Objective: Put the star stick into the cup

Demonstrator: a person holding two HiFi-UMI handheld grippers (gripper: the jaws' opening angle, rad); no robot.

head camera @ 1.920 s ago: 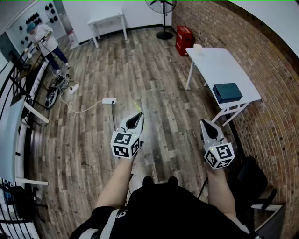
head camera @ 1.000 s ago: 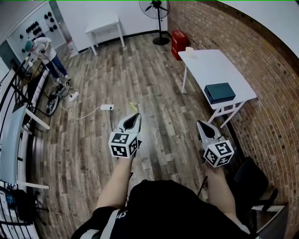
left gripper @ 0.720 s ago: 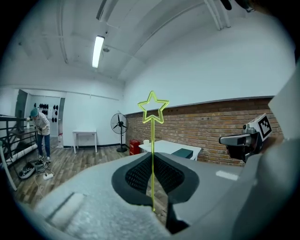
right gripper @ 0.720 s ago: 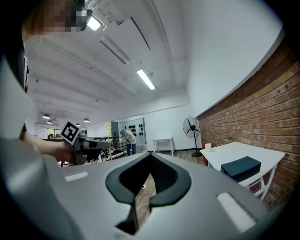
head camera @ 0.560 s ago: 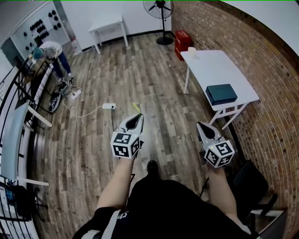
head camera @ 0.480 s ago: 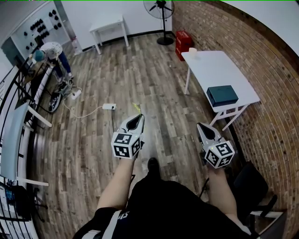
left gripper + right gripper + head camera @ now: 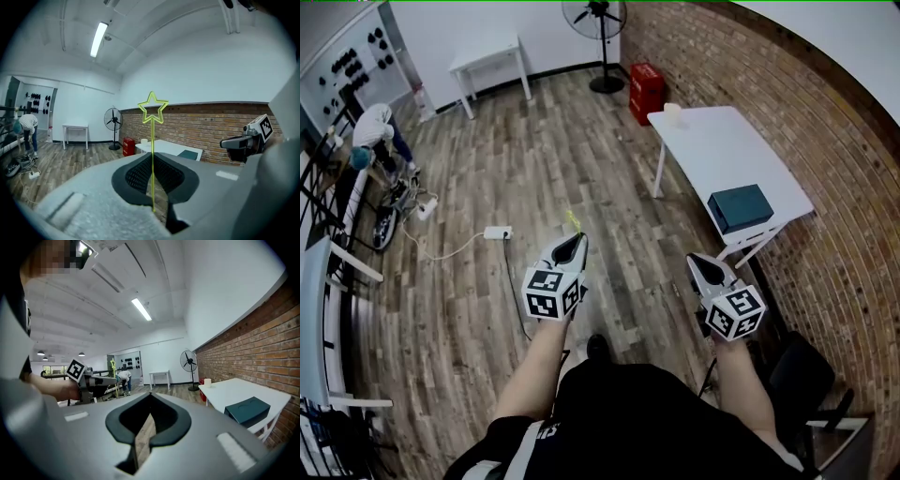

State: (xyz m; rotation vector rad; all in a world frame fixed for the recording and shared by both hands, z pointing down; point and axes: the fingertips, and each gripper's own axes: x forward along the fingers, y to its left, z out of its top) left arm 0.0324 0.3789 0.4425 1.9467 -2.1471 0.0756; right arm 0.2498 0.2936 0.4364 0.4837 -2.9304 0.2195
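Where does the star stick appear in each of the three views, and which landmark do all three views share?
Head view: star stick near centre, poking from the left gripper.
Left gripper view: star stick upright at centre, clamped between the fingers, with the star above them.
Right gripper view: star stick small, left of centre, above the left gripper.
Shared landmark: the fan, also at and.

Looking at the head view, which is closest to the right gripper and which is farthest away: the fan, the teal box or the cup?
Starting from the right gripper:
1. Teal box, on the near end of the white table, just ahead and to the right.
2. Cup, at the far end of that table.
3. Fan, standing on the floor beyond the table, near the back wall.
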